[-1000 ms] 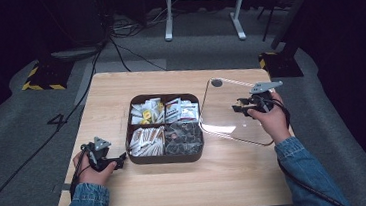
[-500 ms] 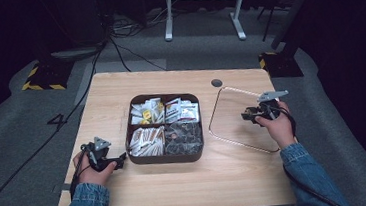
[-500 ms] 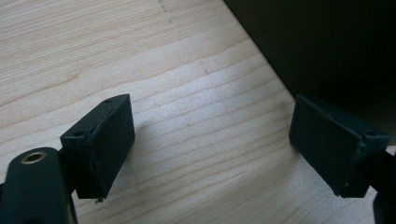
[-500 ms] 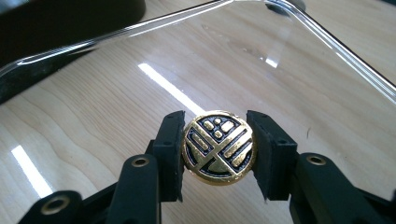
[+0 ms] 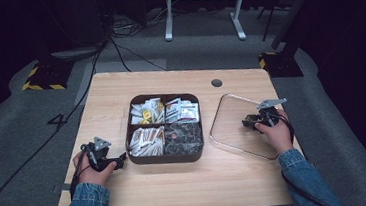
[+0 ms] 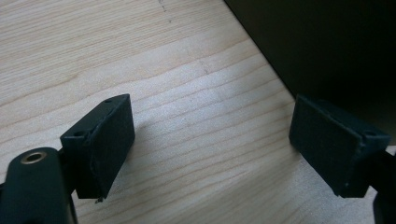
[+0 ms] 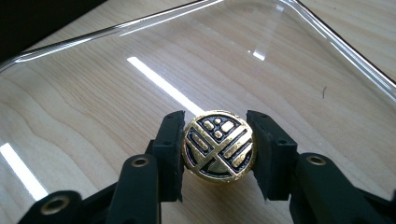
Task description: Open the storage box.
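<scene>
A dark brown square box with four compartments of sachets sits open at mid-table. Its clear lid lies low and about flat on the wood to the box's right. My right gripper is shut on the lid's round gold-and-black knob, one jaw on each side of it, and the clear lid spreads out ahead of the right gripper. My left gripper rests on the table by the box's left wall. The left gripper is open with bare wood between its jaws, and the dark box wall is just ahead.
A small dark cable hole sits near the table's back right. The lid's near right corner lies close to the table's right edge. Cables and a white metal stand are on the grey floor beyond the table.
My right gripper has carried the lid rightwards and down, from tilted by the box's right edge to lying low on the table. The left gripper has stayed put.
</scene>
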